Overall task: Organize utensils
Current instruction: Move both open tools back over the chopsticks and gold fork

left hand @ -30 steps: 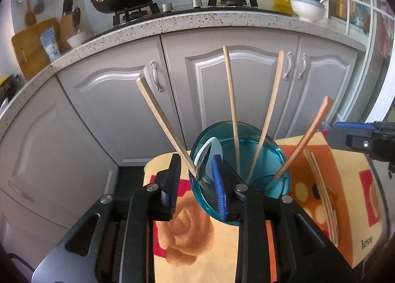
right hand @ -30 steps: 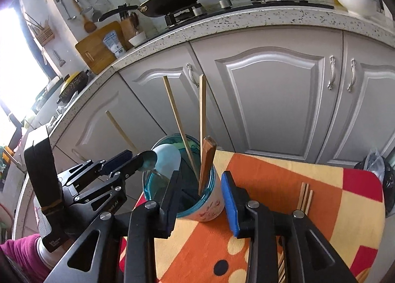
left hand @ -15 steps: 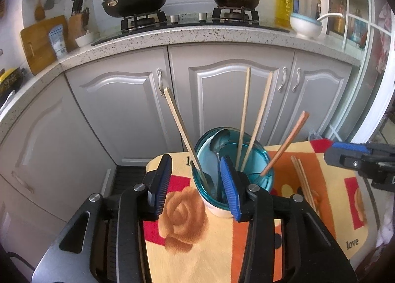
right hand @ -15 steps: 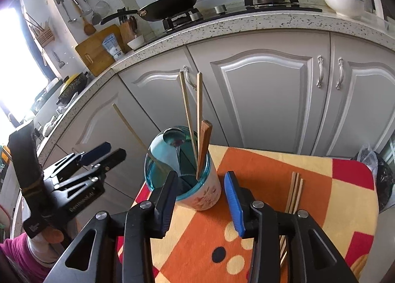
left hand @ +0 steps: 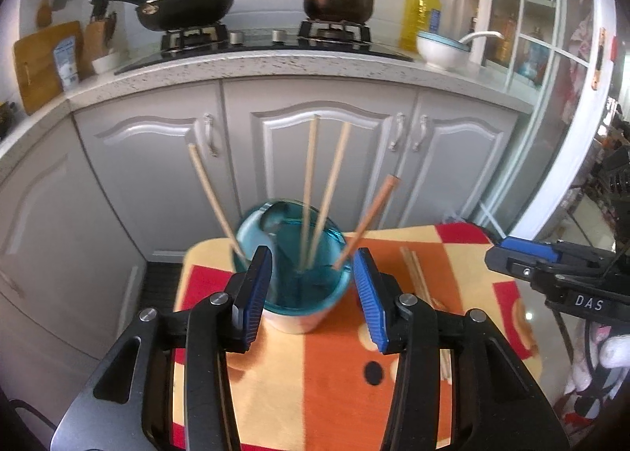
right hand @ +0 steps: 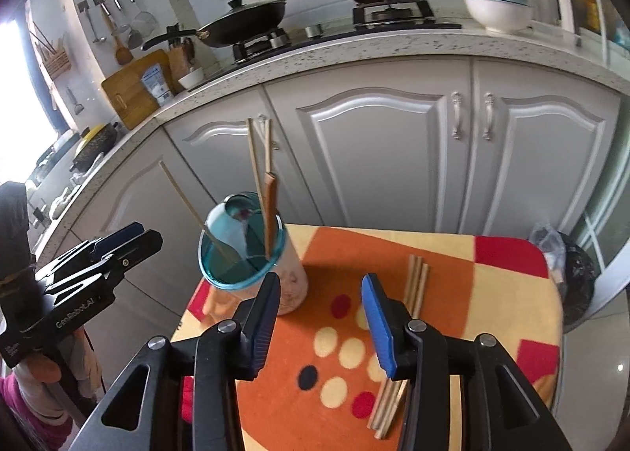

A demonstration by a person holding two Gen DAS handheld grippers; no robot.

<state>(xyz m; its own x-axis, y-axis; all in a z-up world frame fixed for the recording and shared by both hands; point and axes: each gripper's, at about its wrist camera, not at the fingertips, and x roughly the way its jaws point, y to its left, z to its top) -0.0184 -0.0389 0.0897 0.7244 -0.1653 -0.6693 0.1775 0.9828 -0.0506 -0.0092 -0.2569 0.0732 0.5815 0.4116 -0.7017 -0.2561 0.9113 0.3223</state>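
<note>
Left wrist view: the left gripper, jaws just widened and empty, frames the blue-rimmed cup of chopsticks on a patterned cloth. Right wrist view: the right gripper, jaws parting and empty, hovers near loose chopsticks right of the cup.

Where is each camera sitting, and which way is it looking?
Left wrist: sits on the left gripper, looking forward and down at the cup holding chopsticks; its own open fingers show, and the right gripper.
Right wrist: sits on the right gripper, looking down at the tablecloth; open fingers show, and the left gripper.
Both see the cup, loose chopsticks and stove.
</note>
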